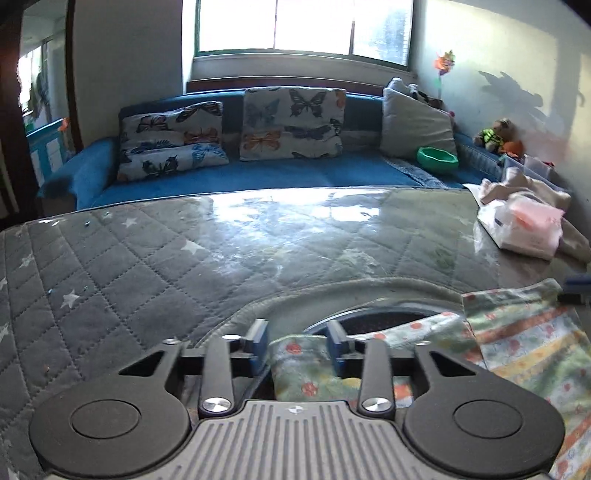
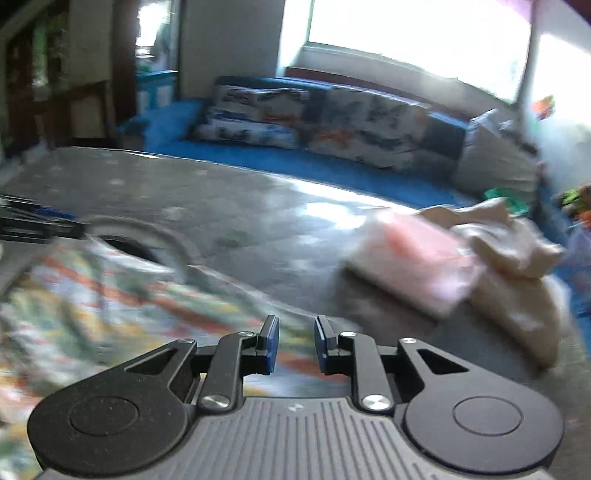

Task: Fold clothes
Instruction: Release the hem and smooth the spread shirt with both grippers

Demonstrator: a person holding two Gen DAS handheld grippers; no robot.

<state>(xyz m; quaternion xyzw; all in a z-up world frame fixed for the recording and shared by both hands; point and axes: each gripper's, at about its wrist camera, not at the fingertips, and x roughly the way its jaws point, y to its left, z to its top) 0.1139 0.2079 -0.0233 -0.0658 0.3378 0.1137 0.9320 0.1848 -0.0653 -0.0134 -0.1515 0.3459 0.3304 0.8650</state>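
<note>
While both tools sit low over the patterned garment point(image 1: 528, 332), neither one pinches it; left gripper point(image 1: 297, 345) has its blue pads point(image 1: 258, 343) parted roughly halfway with a fold of the cloth lying between them, pads not pressing, likely a release after laying a fold down; right gripper point(image 2: 295, 345) stands narrowly parted, nothing clamped, cloth only passing beneath it at 6 o'clock; right view is motion-blurred so fine contact there cannot be told. Garment is thin, soft printed cotton, pastel stripes with small orange flowers, limp and wrinkled; it spreads from 6 toward 4 o'clock in the left view and 8 to 9 o'clock in the right, draped over a dark round opening point(image 1: 376, 319) in the quilted cover; fold looks partly done, judged from the doubled edge. Quilted cover point(image 1: 110, 266) is grey, diamond-stitched with white stars, under a glossy clear sheet that throws window glare at 12 o'clock. Further out at 2 o'clock, a soft tissue pack point(image 1: 524, 229), pink and white plastic, rests against a crumpled cream cloth heap point(image 1: 532, 188), probably laundry waiting. Beyond, blue sofa point(image 1: 258, 173), plush; butterfly-print cushions point(image 1: 291, 122) leaning on its back; green bowl point(image 1: 437, 158) at 1 o'clock; bright window point(image 1: 306, 26) farthest.
</note>
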